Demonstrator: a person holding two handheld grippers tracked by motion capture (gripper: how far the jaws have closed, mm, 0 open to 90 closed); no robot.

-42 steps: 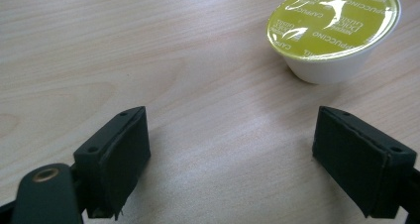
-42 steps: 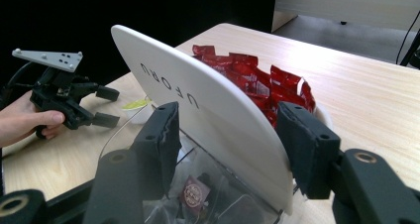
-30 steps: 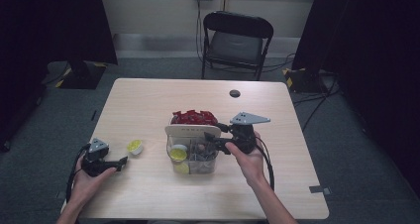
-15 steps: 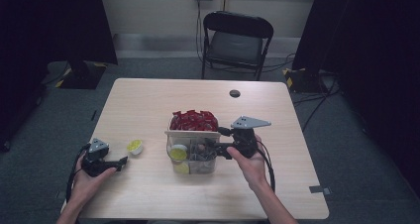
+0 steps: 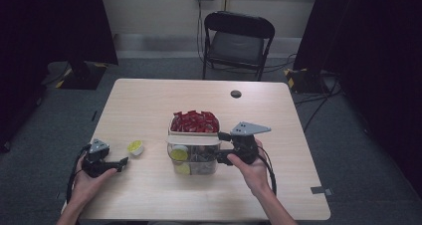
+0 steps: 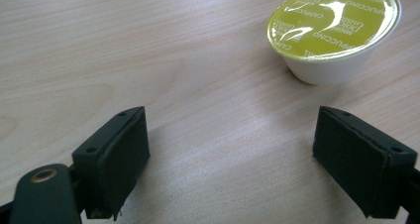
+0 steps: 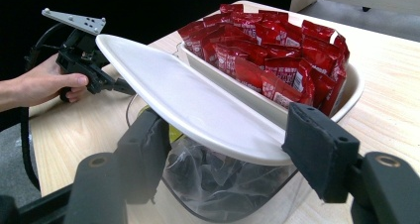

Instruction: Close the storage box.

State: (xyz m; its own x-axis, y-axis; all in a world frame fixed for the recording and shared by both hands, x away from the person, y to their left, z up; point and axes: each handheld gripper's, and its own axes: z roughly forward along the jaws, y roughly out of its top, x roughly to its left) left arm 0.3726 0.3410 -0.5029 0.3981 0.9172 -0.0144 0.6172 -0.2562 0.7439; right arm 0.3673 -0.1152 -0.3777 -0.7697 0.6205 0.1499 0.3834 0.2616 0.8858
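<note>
A clear tub (image 5: 195, 163) holds dark bagged items and yellow capsules (image 5: 179, 154). Its white lid (image 5: 193, 140) lies tilted across the tub's top and leans against the white tray (image 5: 171, 127) of red packets (image 5: 195, 121) behind it. My right gripper (image 5: 220, 147) is at the tub's right side. Its jaws have just been opening and now stand apart on both sides of the lid's (image 7: 188, 100) rim, pads off it. At the near left, my left gripper (image 5: 122, 163) rests open on the table. A yellow-topped capsule (image 6: 334, 30) sits just ahead of its jaws (image 6: 230, 159).
A small black disc (image 5: 236, 93) lies near the table's far edge. A black folding chair (image 5: 239, 36) stands behind the table. Bare wood (image 5: 149, 105) lies left of the tray.
The right gripper's jaws have spread apart at the lid's edge, and the lid has settled slightly lower on the tub. The left hand has stayed where it was.
</note>
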